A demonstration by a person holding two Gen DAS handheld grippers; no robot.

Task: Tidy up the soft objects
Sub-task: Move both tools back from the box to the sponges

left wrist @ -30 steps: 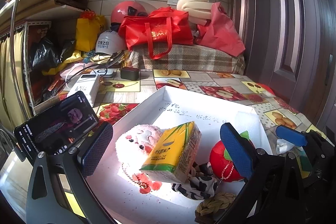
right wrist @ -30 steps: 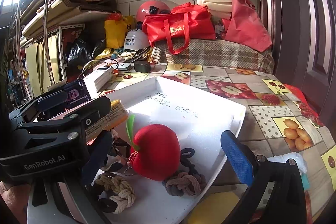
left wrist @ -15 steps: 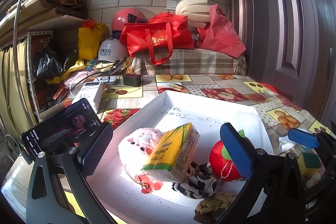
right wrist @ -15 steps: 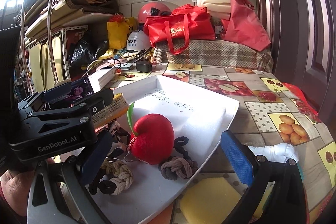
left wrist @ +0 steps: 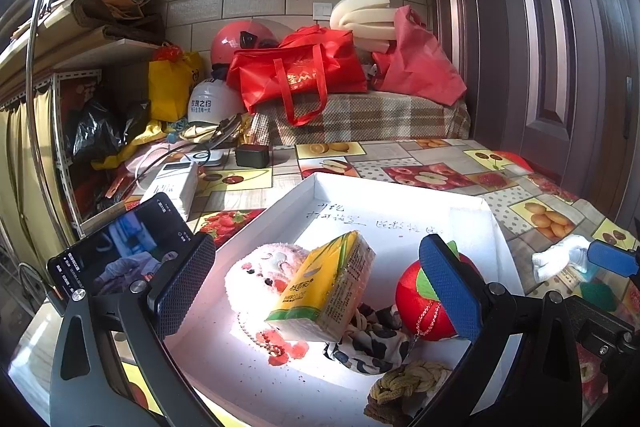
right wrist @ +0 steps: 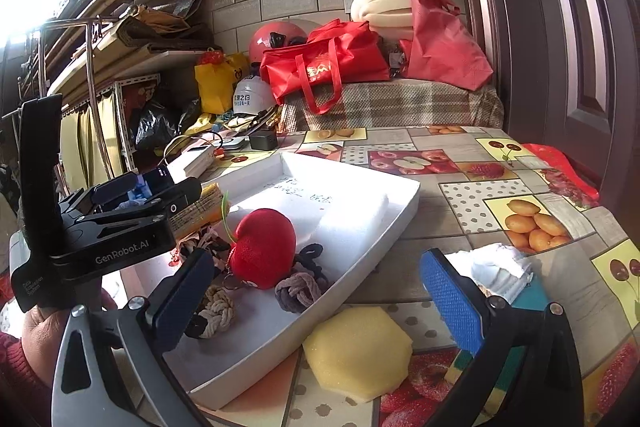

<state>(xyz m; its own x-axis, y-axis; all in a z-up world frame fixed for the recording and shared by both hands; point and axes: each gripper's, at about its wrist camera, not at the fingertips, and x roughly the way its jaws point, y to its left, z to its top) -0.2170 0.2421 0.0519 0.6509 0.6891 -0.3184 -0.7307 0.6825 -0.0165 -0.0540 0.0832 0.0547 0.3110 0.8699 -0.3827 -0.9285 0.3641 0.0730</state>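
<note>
A white box [left wrist: 400, 193] [right wrist: 360, 255] on the fruit-print table holds a pink plush [left wrist: 256, 269], a yellow tissue pack [left wrist: 324, 283], a red plush apple [left wrist: 416, 307] [right wrist: 262, 247], a cow-print cloth [left wrist: 372, 341] and rope knots [left wrist: 412, 379] [right wrist: 298, 289]. My left gripper [left wrist: 316, 289] is open and empty above the box. My right gripper [right wrist: 316, 301] is open and empty over the box's right rim. A yellow sponge [right wrist: 358, 351] lies on the table just outside the box. A white cloth [right wrist: 498, 267] [left wrist: 558, 257] lies to the right.
A phone [left wrist: 120, 251] stands left of the box. A white power bank [left wrist: 172, 183] and black charger [left wrist: 252, 155] lie behind it. Red bags [left wrist: 300, 75], helmets [left wrist: 240, 39] and foam sit at the back. A dark door [left wrist: 560, 47] runs along the right.
My right gripper has moved right and back, bringing the yellow sponge and white cloth into view. My left gripper has risen slightly over the box. Both stay open.
</note>
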